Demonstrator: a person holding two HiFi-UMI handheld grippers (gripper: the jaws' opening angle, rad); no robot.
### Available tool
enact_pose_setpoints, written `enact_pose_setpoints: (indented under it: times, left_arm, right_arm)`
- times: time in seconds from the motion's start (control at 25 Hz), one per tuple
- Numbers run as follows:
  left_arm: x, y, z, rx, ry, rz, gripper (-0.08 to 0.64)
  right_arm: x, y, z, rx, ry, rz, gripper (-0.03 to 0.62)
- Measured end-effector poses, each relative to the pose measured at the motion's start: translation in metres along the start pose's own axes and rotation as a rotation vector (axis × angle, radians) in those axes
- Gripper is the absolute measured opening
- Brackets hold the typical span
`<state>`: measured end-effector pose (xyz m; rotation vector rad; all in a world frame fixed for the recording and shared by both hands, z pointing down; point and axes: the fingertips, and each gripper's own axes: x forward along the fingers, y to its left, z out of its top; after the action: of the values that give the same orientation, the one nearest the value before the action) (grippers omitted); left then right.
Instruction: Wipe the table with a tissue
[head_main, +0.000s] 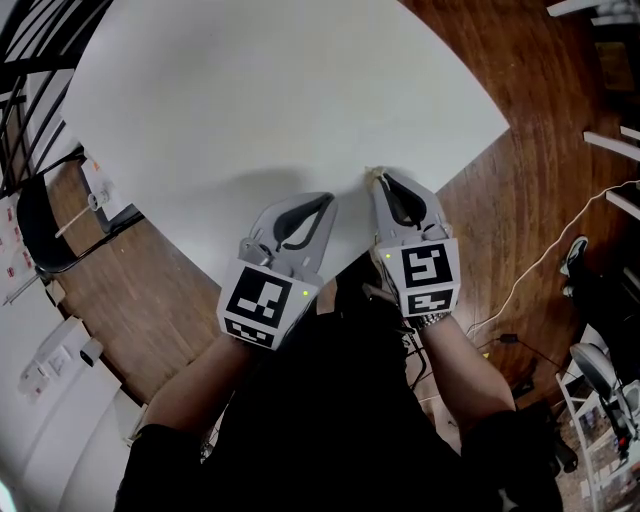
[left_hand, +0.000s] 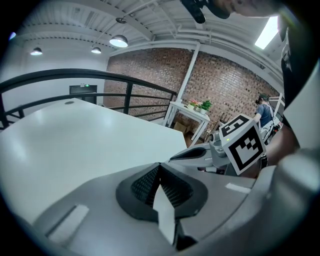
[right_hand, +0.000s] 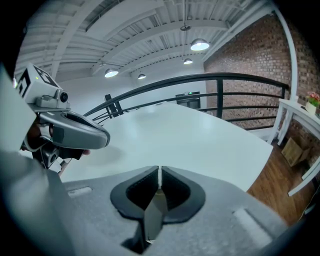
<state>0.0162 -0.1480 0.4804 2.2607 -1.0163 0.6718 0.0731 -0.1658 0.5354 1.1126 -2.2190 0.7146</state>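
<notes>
The white table (head_main: 280, 90) fills the upper half of the head view. Both grippers rest side by side near its front edge. My left gripper (head_main: 328, 198) (left_hand: 160, 166) is shut, and nothing shows between its black pads. My right gripper (head_main: 379, 180) (right_hand: 159, 170) is shut too. A small pale scrap of tissue (head_main: 371, 174) pokes out at its tip and touches the tabletop, while in the right gripper view it is only a thin white line between the pads. Each gripper shows in the other's view, and their tips are a short gap apart.
The table's edge runs diagonally just behind the grippers, over a wooden floor (head_main: 520, 200). A black chair (head_main: 40, 230) stands at the left, and a pale cable (head_main: 545, 265) lies on the floor at the right. A black railing (right_hand: 220, 80) borders the far side, with a small white side table (left_hand: 192, 111) beyond.
</notes>
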Motion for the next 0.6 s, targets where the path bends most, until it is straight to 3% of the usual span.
enact_pose_setpoints:
  times: [0.6]
  left_arm:
    - [-0.016, -0.005, 0.007, 0.008, -0.039, 0.024, 0.015]
  right_arm:
    - [-0.013, 0.003, 0.008, -0.007, -0.025, -0.004, 0.008]
